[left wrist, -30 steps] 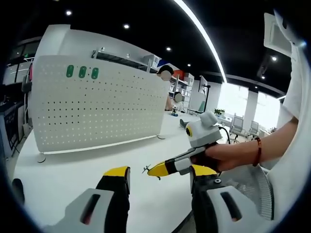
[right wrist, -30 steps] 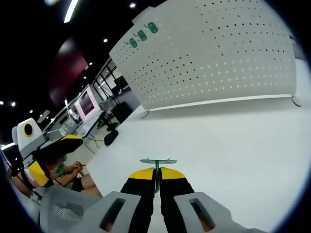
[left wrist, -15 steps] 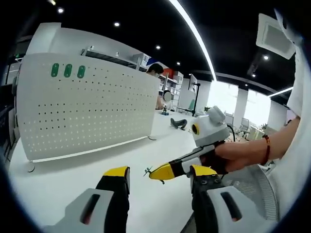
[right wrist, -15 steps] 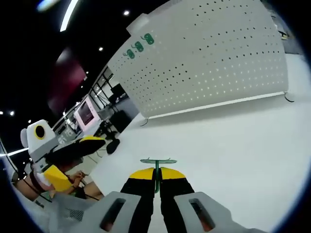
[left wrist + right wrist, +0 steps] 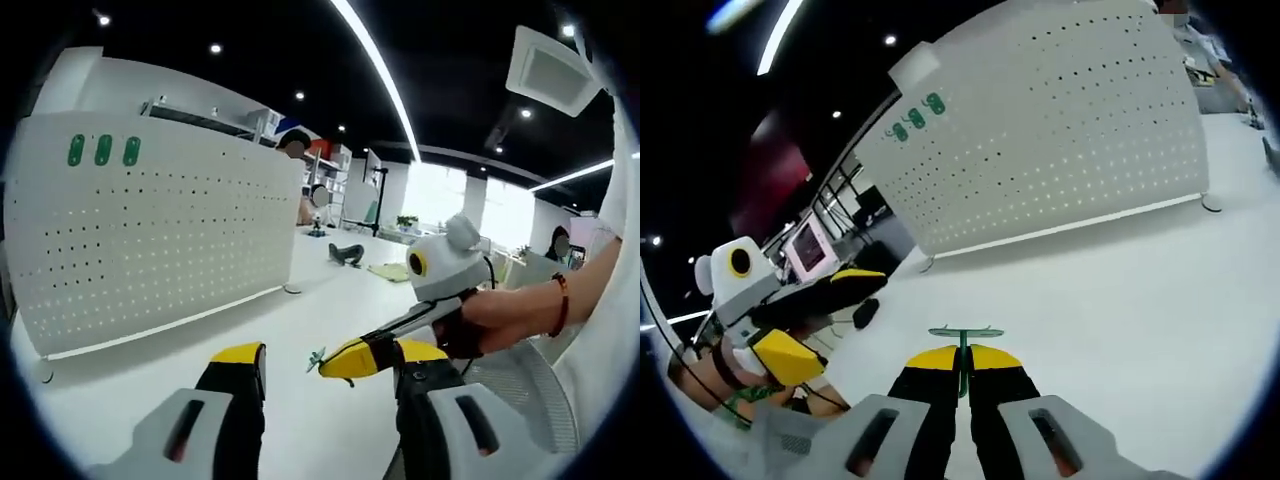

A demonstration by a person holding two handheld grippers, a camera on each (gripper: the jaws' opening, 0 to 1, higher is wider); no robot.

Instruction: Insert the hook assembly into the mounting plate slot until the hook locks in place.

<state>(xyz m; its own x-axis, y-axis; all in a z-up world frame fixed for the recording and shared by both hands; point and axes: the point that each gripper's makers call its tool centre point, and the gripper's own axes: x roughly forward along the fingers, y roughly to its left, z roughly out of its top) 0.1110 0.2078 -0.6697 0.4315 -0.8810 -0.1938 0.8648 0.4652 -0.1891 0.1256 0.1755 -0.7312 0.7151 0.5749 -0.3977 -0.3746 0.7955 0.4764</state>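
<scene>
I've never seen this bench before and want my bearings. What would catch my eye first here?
The big white pegboard panel standing upright on the white table, with three green hooks near its top corner. Next, the right gripper, shut on a small green hook above the table in front of the panel. The left gripper is open, holding nothing.

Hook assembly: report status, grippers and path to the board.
Right gripper shut on green hook, off the table. Left gripper open, holding nothing. White pegboard upright ahead, hook not yet at it. Nothing between hook and board.
</scene>
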